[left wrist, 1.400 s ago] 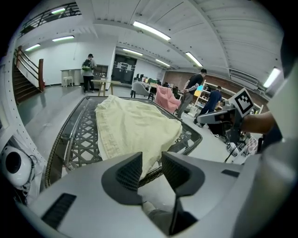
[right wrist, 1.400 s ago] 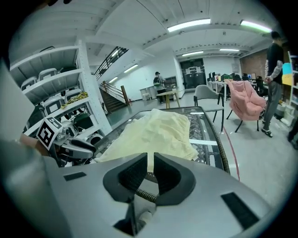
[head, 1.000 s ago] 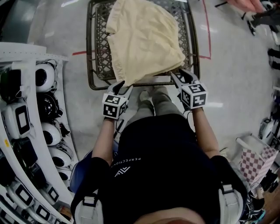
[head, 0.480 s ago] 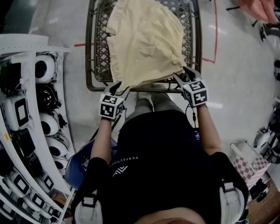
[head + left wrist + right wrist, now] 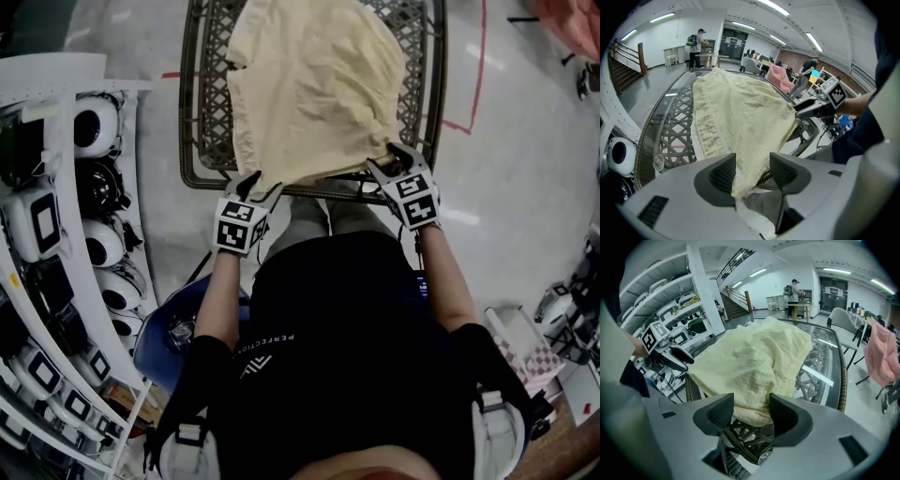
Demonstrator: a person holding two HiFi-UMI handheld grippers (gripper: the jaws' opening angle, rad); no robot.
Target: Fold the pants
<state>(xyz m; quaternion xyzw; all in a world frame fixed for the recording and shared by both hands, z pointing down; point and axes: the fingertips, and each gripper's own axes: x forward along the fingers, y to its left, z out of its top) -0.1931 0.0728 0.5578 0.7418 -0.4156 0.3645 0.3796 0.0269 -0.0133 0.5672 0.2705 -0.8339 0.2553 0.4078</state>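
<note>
Fingers (image 5: 723, 174) of the left gripper (image 5: 752, 169) stand apart, having just been opening, with one near corner of the pale yellow textured fabric pants (image 5: 314, 84) hanging loose between them. Fingers (image 5: 785, 416) of the right gripper (image 5: 751, 411) are likewise spread, also just opening, around the other near corner. The pants lie heaped on the glass-topped dark wicker lattice counter (image 5: 211, 112), their left corner past its near rim.

Lattice table (image 5: 208, 94), white shelves (image 5: 56, 70) — pink cloth (image 5: 881, 357)

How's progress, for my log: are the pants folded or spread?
Folded, apparently: the pants lie doubled on the table, layered edges showing.
</note>
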